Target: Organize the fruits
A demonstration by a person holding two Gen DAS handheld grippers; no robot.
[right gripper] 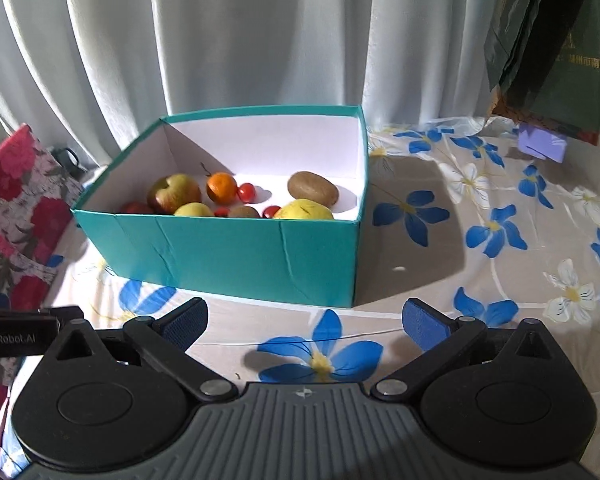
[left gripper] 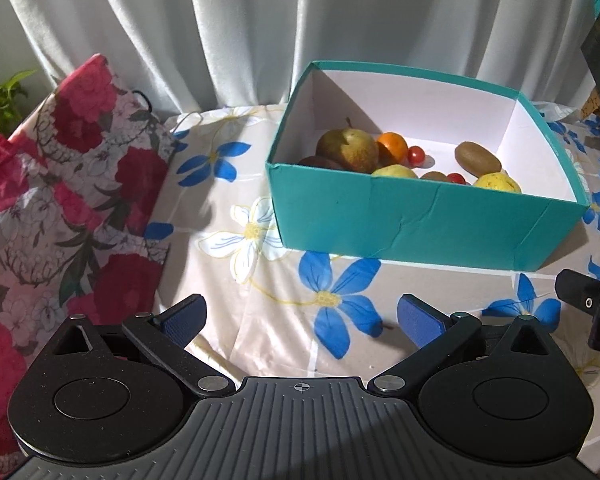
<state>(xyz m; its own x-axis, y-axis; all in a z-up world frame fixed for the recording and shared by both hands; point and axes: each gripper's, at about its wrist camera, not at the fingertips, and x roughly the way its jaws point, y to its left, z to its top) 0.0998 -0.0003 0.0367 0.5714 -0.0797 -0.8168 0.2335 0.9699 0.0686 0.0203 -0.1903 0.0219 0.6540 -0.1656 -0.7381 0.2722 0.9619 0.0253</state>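
A teal open box with white inside walls stands on the flowered cloth. It holds several fruits: a brownish pear, an orange, cherry tomatoes, a kiwi and yellow fruits. My left gripper is open and empty, low over the cloth in front of the box. My right gripper is open and empty, also in front of the box.
A red floral pillow lies left of the box. Grey curtains hang behind. Dark green bags hang at the right, above a small purple box. The other gripper's edge shows at right.
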